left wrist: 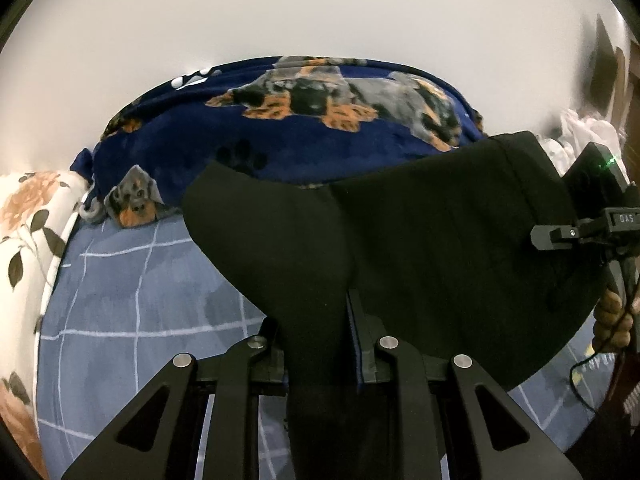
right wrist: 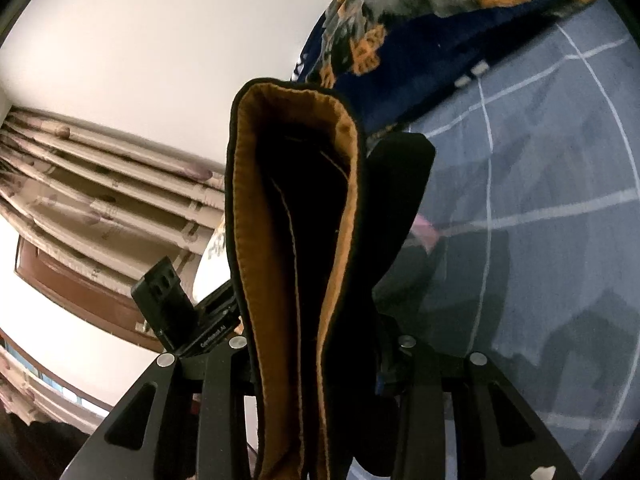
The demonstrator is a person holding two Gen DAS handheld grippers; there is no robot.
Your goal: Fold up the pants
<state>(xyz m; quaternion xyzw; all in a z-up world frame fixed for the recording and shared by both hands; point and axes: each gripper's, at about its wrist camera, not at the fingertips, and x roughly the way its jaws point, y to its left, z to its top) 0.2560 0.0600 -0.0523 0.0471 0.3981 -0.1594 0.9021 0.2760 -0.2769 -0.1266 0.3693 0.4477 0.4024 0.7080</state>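
The black pants hang lifted above the blue checked bed sheet. My left gripper is shut on a bunch of the black fabric, which runs down between its fingers. My right gripper shows at the right edge of the left wrist view, holding the far end of the same stretch of cloth. In the right wrist view my right gripper is shut on the pants' waistband, whose orange-brown lining faces the camera. The fingertips are hidden by cloth.
A navy blanket with dog prints is heaped at the back of the bed. A floral pillow lies at the left. Curtains and a white wall stand behind. A hand holds the right gripper.
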